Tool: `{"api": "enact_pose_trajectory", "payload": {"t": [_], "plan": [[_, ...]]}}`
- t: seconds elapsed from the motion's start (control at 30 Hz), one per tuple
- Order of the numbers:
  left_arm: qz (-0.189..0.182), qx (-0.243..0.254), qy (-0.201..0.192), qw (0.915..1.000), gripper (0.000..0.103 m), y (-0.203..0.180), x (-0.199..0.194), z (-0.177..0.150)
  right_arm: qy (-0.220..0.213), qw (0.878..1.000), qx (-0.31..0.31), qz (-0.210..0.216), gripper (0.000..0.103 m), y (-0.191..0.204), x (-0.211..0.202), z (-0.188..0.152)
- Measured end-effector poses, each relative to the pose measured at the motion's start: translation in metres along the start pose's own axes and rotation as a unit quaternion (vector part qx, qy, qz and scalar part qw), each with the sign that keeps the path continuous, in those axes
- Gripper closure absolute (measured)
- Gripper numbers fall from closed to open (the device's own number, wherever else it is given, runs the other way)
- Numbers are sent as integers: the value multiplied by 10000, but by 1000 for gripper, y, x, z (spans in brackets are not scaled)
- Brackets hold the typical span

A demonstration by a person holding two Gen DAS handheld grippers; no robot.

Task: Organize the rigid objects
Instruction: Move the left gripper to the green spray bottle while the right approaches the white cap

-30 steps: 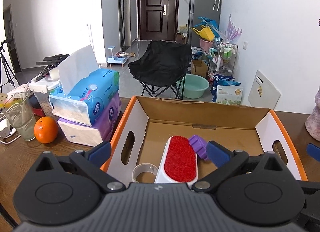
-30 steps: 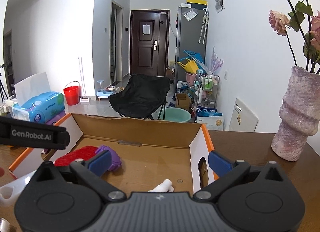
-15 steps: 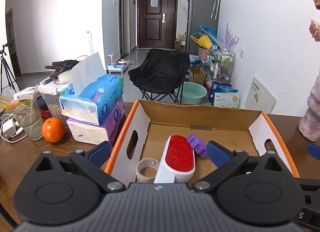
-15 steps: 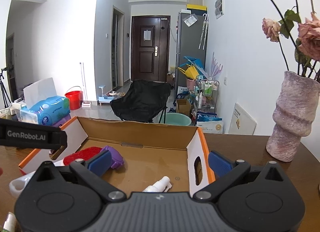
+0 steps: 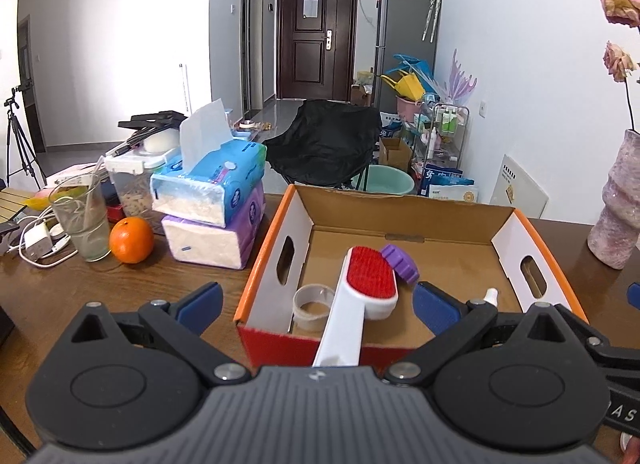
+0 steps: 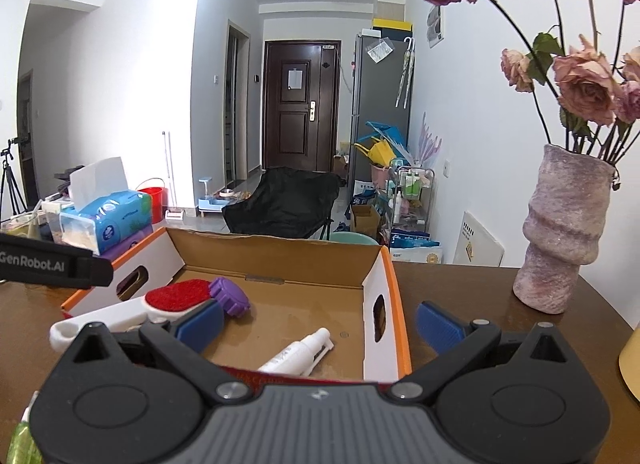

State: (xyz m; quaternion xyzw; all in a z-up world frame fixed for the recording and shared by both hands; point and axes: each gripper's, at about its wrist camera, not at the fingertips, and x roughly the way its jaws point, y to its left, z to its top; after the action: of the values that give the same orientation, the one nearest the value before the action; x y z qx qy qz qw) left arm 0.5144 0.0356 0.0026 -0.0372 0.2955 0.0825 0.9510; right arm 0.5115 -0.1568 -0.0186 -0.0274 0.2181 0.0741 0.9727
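Note:
An open cardboard box (image 5: 400,209) with orange rims stands on the wooden table. In it lie a white brush with red bristles (image 5: 370,278), a purple ridged cap (image 5: 399,262), a clear tape ring (image 5: 313,301) and a white tube (image 6: 298,354). The brush handle sticks out over the box's near wall. My left gripper (image 5: 316,304) is open and empty, in front of the box. My right gripper (image 6: 318,322) is open and empty, near the box's right front corner (image 6: 386,340). The brush (image 6: 176,296) and cap (image 6: 229,297) also show in the right wrist view.
Two stacked tissue packs (image 5: 214,207), an orange (image 5: 131,240), a glass (image 5: 82,223) and a charger with cables (image 5: 38,242) sit left of the box. A pink vase with dried roses (image 6: 564,236) stands on the right. A green object (image 6: 22,442) lies at the lower left.
Both grippers have pulled back and risen from the box; more of the table, the box's front wall and the white tube now show. Both stay open.

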Motion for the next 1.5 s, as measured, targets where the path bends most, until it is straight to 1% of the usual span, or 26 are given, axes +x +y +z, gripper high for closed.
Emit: {"api": "enact_pose_trajectory", "payload": {"t": [0.3,0.67,0.9,1.1,1.5], "plan": [[-16,-32,-28,10000,0,8,-26,-16,-99,9999,39,26,0,-6,-29,-12],[-32,-106,-50,9999,0,15,-62,-35,-50,9999,104,26,0,-7,-62,-30],[-20,-131,9,9999,0,16,-78,-49,-76,9999,71,54,0,-3,-84,-42],[-74,-160,31,9998,0,19,-98,-64,-52,9999,93,38,0,-3,-103,-54],[-99,-137,170,9997,0,30,-127,-102,19,9999,22,-129,0,-8,-144,-82]]}}
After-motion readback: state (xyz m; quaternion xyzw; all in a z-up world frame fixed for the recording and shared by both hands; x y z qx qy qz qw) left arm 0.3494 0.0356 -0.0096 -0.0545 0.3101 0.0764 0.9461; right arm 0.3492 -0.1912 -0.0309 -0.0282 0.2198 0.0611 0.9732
